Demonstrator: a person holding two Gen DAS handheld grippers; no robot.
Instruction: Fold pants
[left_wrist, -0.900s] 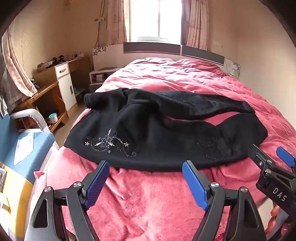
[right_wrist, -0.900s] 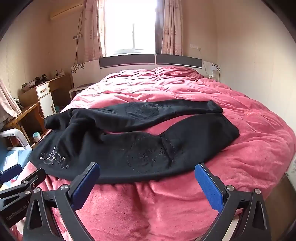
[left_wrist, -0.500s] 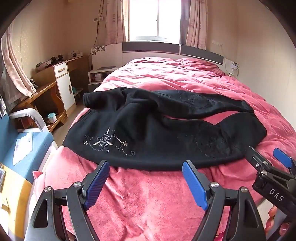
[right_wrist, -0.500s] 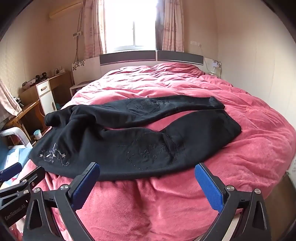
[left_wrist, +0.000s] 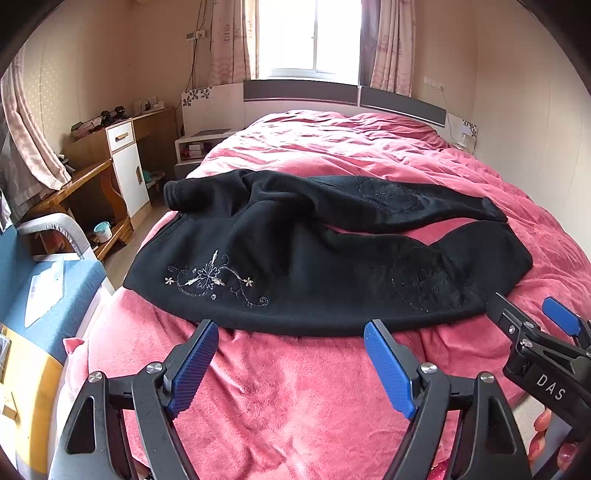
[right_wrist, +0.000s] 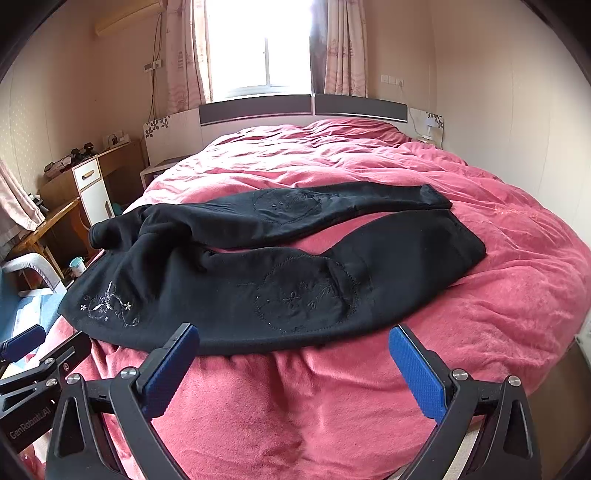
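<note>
Black pants (left_wrist: 314, 266) with pale embroidery near the waist lie spread across the pink bed (left_wrist: 295, 398), waist to the left, two legs running right with a gap of blanket between them. They also show in the right wrist view (right_wrist: 258, 280). My left gripper (left_wrist: 291, 365) is open and empty, just short of the pants' near edge by the waist. My right gripper (right_wrist: 295, 369) is open and empty, just short of the near leg's edge. Each gripper shows at the edge of the other's view.
The headboard (left_wrist: 343, 96) and a window stand at the far end. A wooden desk with a white cabinet (left_wrist: 125, 166) and a blue chair (left_wrist: 44, 288) stand left of the bed. The bed's right edge drops to the floor (right_wrist: 576, 398).
Both grippers have moved slightly forward toward the pants' near edge. Both stay open. The pants have not moved.
</note>
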